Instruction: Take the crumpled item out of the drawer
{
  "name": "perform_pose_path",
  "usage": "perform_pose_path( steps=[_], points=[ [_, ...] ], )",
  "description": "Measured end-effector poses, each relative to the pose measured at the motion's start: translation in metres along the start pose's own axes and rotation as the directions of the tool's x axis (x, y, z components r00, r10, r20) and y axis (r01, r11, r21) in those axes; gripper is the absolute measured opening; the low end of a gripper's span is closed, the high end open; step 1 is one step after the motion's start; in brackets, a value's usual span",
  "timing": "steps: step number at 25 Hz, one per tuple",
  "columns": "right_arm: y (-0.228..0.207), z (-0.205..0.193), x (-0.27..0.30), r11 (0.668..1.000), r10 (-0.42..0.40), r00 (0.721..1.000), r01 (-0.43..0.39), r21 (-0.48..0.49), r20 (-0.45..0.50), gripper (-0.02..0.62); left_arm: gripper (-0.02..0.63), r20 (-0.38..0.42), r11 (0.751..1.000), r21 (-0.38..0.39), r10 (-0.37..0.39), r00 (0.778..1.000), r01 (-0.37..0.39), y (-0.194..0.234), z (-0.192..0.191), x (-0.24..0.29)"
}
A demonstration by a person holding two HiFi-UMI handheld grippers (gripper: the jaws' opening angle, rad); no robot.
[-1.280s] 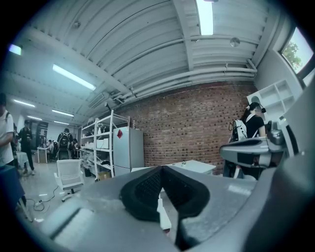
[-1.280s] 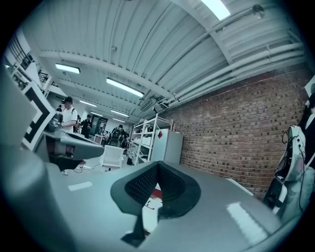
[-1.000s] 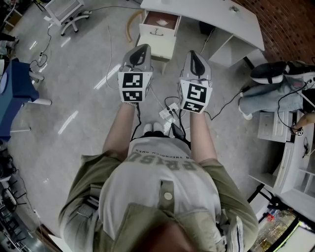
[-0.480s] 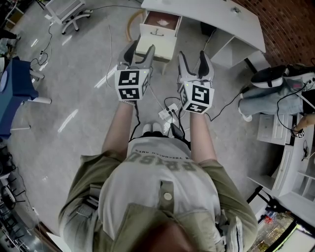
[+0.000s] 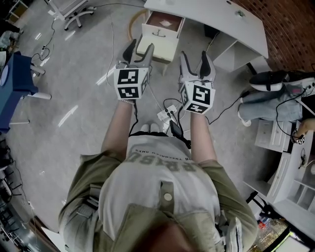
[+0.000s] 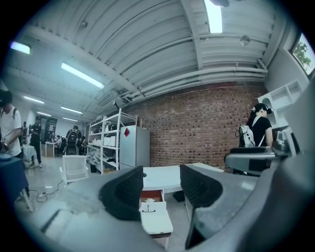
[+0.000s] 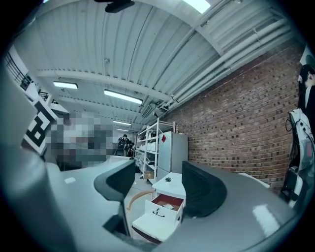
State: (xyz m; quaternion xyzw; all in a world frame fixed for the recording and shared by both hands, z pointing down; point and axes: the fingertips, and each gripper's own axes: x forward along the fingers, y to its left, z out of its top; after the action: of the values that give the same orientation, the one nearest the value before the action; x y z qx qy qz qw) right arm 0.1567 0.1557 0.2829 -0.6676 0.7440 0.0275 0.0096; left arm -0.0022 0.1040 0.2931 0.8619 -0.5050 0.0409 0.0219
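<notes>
Grey floor [image 5: 83, 88], brick wall [image 6: 206, 123] behind. We see white table [image 5: 211, 15] with drawer [image 5: 158, 39] pulled open. Crumpled item [image 5: 166, 22] lies inside drawer, pale on red-brown bottom. Left hand-held gripper [image 5: 139, 50] and right hand-held gripper [image 5: 195, 61] held over floor, short of drawer, jaws spread wide, empty.

floor [image 5: 74, 98] glossy, smooth | wall [image 6: 206, 123] rough brick | drawer [image 5: 155, 48] matt, smooth | crumpled item [image 5: 166, 22] — probably paper

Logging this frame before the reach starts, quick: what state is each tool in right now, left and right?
Left tool: open, nothing between its jaws.
Right tool: open, nothing between its jaws.
</notes>
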Motion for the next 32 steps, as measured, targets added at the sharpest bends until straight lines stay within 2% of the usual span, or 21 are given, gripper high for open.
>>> perform_pose_path(
  steps=[8,13,26,32],
  points=[
    [0.0,-0.013,0.019,1.0,0.006,1.0,-0.006,0.004,-0.019,0.302,0.247,-0.017,0.999,-0.007,0.052,0.999,-0.052,0.028,-0.01,0.007],
    [0.007,-0.026,0.044,1.0,-0.011,0.999,0.011,0.012,-0.038,0.302,0.247,-0.031,0.999,-0.013,0.047,0.998,-0.048,0.057,-0.018,0.022],
    [0.029,-0.028,0.134,0.986,-0.162,0.986,0.163,0.016,-0.042,0.302,0.247,-0.019,0.997,0.003,-0.077,0.997,0.077,0.144,0.0,0.106],
    [0.032,-0.029,0.161,0.977,-0.21,0.977,0.211,0.01,-0.043,0.302,0.247,-0.027,0.992,0.005,-0.127,0.992,0.127,0.164,-0.001,0.135]
  ],
)
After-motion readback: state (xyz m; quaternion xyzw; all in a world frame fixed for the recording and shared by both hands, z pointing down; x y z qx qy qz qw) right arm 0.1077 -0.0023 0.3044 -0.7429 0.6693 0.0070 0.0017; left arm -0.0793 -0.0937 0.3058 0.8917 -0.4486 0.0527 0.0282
